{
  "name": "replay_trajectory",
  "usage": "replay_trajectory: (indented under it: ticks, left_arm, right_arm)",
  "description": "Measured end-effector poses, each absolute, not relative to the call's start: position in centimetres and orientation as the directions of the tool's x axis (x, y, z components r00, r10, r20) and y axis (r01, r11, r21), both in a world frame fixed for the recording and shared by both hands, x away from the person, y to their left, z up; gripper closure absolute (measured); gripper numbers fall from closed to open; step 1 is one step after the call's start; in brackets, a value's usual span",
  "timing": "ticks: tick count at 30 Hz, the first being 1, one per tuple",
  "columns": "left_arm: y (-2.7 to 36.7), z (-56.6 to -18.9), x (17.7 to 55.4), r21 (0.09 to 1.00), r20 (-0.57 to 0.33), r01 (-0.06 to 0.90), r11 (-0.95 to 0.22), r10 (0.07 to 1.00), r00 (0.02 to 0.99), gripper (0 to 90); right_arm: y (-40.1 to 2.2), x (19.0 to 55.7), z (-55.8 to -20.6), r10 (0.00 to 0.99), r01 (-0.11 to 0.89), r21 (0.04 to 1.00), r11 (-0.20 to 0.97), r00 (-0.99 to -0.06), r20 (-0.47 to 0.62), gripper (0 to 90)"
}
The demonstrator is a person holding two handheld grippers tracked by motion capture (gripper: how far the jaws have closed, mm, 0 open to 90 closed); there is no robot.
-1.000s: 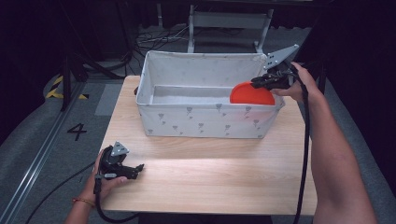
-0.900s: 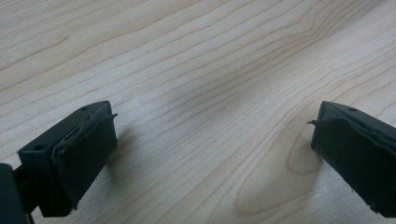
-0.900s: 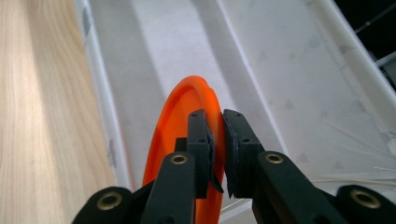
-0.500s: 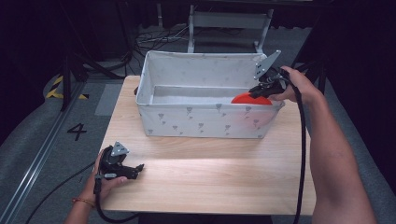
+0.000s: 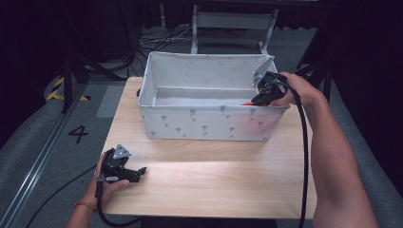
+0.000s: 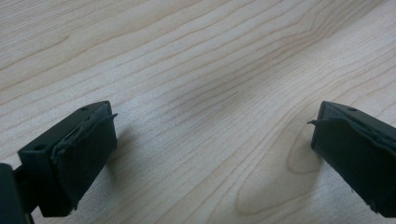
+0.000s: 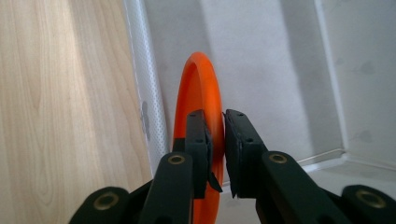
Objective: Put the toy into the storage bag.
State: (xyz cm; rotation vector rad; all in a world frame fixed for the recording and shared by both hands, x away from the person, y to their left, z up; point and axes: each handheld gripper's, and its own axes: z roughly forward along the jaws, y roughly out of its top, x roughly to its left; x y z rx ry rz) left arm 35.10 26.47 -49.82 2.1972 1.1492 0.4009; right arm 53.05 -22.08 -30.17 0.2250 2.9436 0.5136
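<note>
Two grippers are in play, but all the action sits with the right gripper (image 7: 215, 154): its jaws are pinched nearly together on the rim of an orange disc (image 7: 198, 93), which stands on edge and runs straight ahead of the fingertips, its long line in line with the jaws. Just beside the disc, to the gripper's left, rises the near wall of the white fabric bin (image 5: 209, 121); the bin's pale floor lies ahead and below. From above, the right gripper (image 5: 260, 99) dips over the bin's right front corner, the forearm stretched well forward and the wrist bent downward. I'd guess letting go would leave the disc inside, against that wall. The left gripper (image 5: 139, 172) rests on the wooden table (image 5: 214, 175), well apart from the bin, jaws spread wide and holding nothing.
</note>
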Motion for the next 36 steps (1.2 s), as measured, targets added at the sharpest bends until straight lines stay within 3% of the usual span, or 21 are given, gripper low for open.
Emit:
replay_trajectory:
  ticks: [16, 22, 32, 36]
  left_arm:
    - [26.5, -49.8, 35.1, 0.648, -0.017, 0.629, -0.43, 0.817, 0.576, 0.6]
    - [26.5, -49.8, 35.1, 0.647, -0.017, 0.629, -0.431, 0.817, 0.576, 0.6]
    - [26.5, -49.8, 35.1, 0.648, -0.017, 0.629, -0.43, 0.817, 0.576, 0.5]
    - [26.5, -49.8, 35.1, 0.648, -0.017, 0.629, -0.429, 0.818, 0.576, 0.6]
  right_arm:
    - [-21.6, 54.1, -31.6, 0.212, 0.19, 0.243, 0.951, -0.975, -0.069, 79.9]
    - [-22.4, 53.7, -31.2, 0.227, 0.194, 0.302, 0.934, -0.971, -0.079, 79.1]
    - [-23.3, 52.8, -31.1, 0.29, 0.188, 0.466, 0.865, -0.944, -0.158, 62.9]
    - [-23.6, 52.7, -31.0, 0.361, 0.214, 0.55, 0.807, -0.916, -0.174, 55.2]
